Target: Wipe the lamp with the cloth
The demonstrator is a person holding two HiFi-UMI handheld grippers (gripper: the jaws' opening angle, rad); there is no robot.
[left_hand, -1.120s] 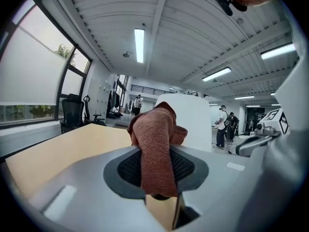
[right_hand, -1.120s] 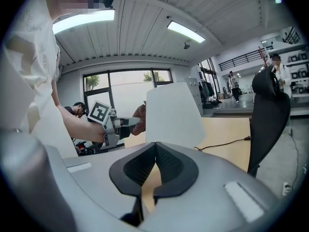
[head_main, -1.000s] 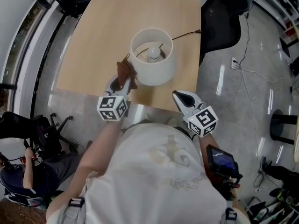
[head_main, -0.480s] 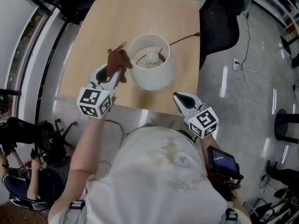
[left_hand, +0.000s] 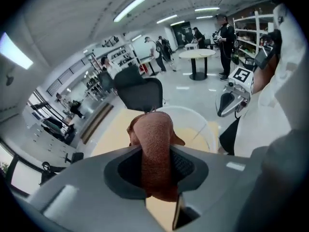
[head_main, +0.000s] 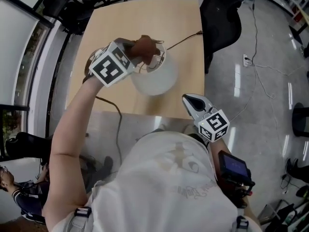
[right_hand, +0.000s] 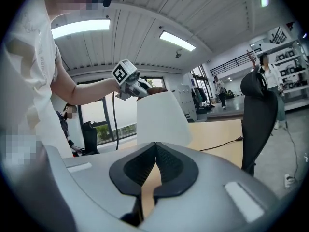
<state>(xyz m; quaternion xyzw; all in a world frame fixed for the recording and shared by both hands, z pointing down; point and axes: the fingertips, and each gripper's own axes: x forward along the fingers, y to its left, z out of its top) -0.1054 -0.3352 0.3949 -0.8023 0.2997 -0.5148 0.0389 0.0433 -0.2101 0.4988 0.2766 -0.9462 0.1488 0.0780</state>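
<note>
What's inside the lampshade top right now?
The brown cloth, held by the left gripper, covers part of the lampshade opening. Bits of wire frame show beside it; the rest inside is covered by cloth and gripper.

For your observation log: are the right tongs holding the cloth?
No, the right tongs are shut and empty; the left tongs grip the cloth.

light wooden table point(head_main: 145, 18), black office chair point(head_main: 219, 18) beside it, glossy grey floor point(head_main: 263, 100), ceiling strip lights point(left_hand: 129, 8)
</note>
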